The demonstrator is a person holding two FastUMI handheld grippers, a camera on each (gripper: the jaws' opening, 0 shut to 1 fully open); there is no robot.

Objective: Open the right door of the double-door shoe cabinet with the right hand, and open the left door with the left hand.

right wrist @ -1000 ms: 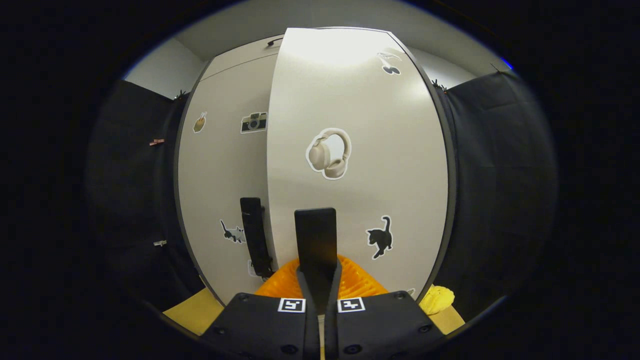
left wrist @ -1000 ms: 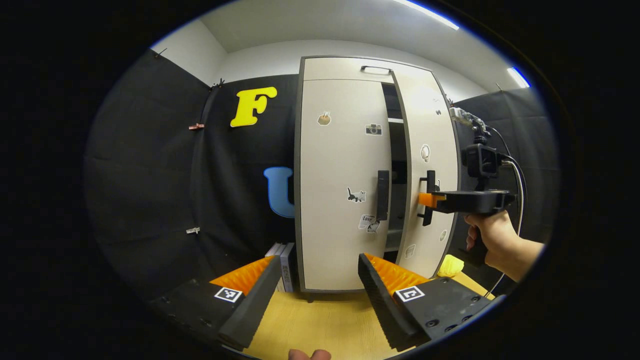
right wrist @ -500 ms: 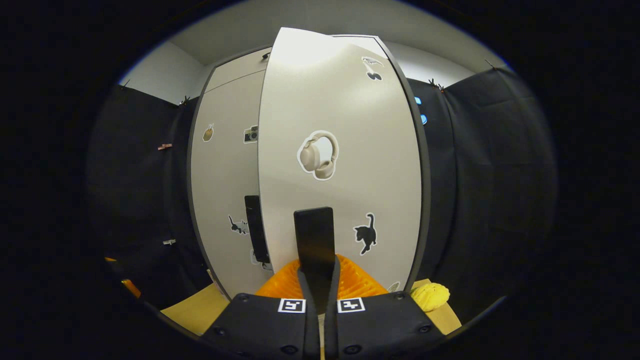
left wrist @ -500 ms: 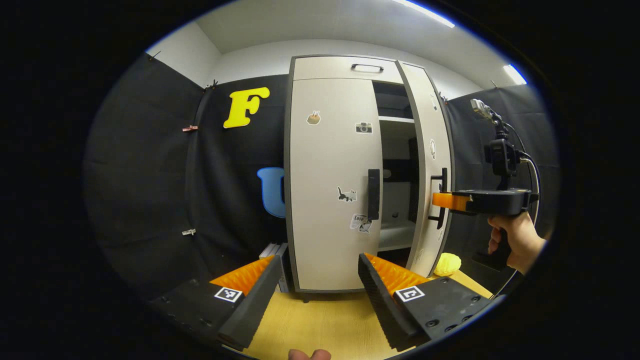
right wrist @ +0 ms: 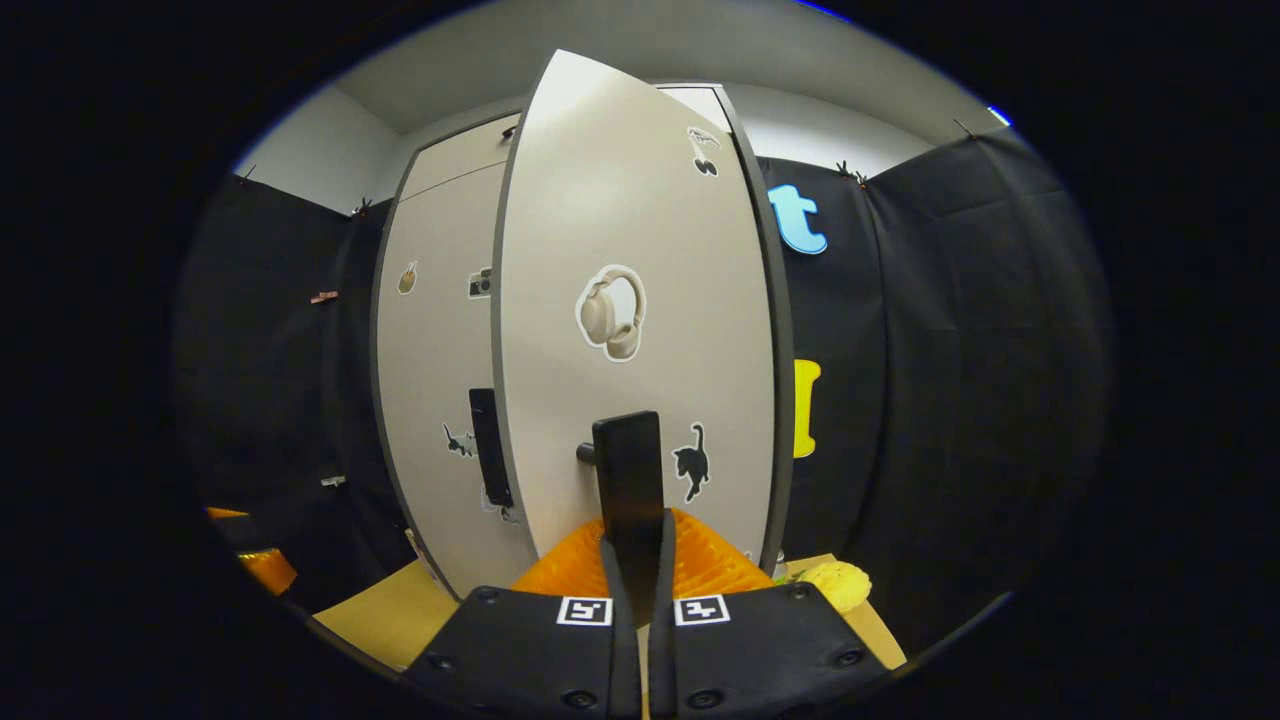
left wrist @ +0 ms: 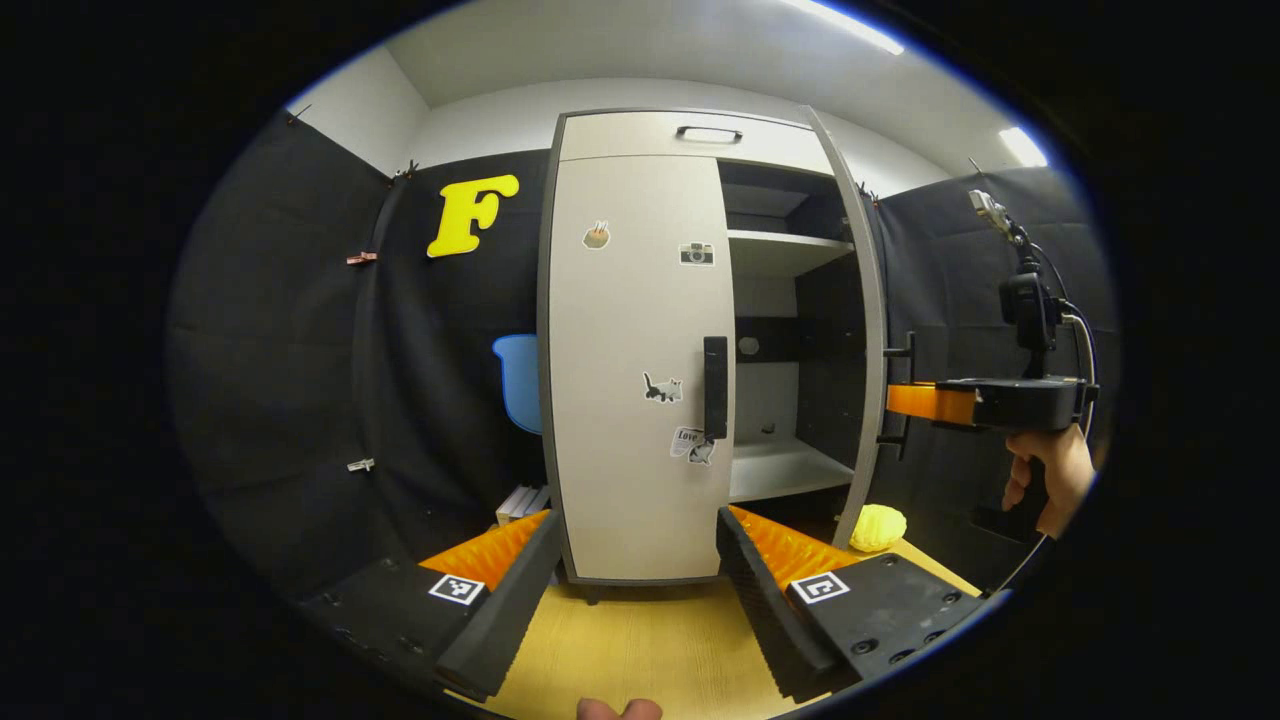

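Observation:
The beige shoe cabinet [left wrist: 640, 140] stands ahead on a wooden table. Its right door [right wrist: 640, 200] is swung far out, and in the left gripper view I see it edge-on [left wrist: 868, 330]. My right gripper [right wrist: 636, 545] is shut on that door's black handle [right wrist: 628, 470]; the same gripper [left wrist: 915, 400] shows at the handle [left wrist: 906, 395] in the left gripper view. The left door [left wrist: 640, 330] is closed, its black handle [left wrist: 715, 388] at its right edge. My left gripper [left wrist: 640, 555] is open, short of that door and below its handle.
White shelves [left wrist: 785, 470] show inside the open half. A yellow knobbly object [left wrist: 878, 527] lies on the table [left wrist: 640, 640] by the open door's foot. Books [left wrist: 520, 500] stand left of the cabinet. A hand [left wrist: 1050, 480] holds the right gripper.
The right door has swung much wider with my right gripper shut on its handle, baring the shelves. My left gripper stayed open, and its view shifted slightly so the cabinet sits further left.

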